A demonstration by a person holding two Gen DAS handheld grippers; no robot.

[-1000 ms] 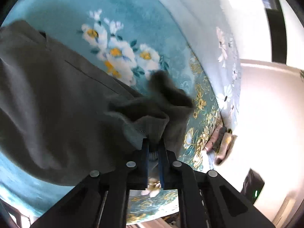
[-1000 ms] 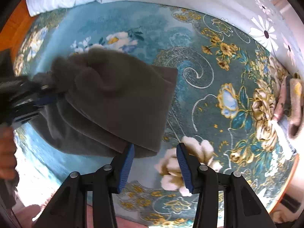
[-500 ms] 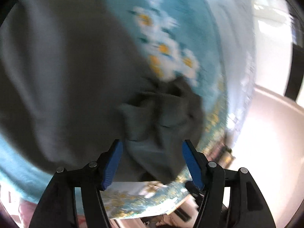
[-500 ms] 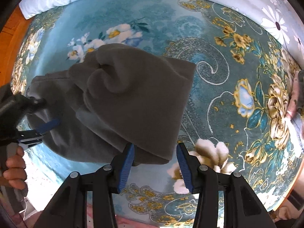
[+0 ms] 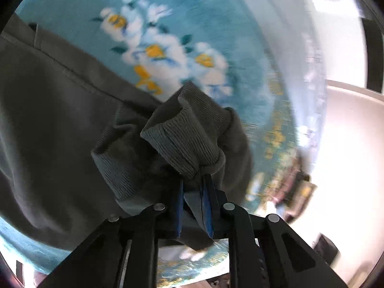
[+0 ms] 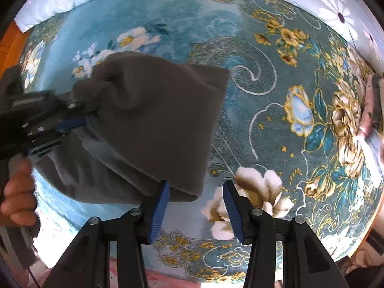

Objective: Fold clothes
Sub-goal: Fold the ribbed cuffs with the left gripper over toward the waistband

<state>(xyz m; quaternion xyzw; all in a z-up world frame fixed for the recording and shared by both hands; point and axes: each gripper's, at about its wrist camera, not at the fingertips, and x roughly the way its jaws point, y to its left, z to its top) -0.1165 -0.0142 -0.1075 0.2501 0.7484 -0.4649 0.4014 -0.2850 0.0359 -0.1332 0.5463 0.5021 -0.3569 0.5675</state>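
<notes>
A dark grey sweatshirt lies partly folded on a teal floral bedspread. In the left wrist view its ribbed cuff bunches just ahead of my left gripper, which is shut on the grey fabric. From the right wrist view, that left gripper grips the garment's left side, with a hand below it. My right gripper stands open at the folded garment's near edge, its left fingertip touching or just over the cloth, nothing between its fingers.
A white flower-print quilt runs along the far side of the bed. Folded pinkish and dark items lie at the right edge. Bare bedspread stretches right of the garment. Beyond the bed is a pale floor.
My left gripper, open half a second ago, has shut on the cuffed fabric again. The right gripper has stayed open and barely moved.
</notes>
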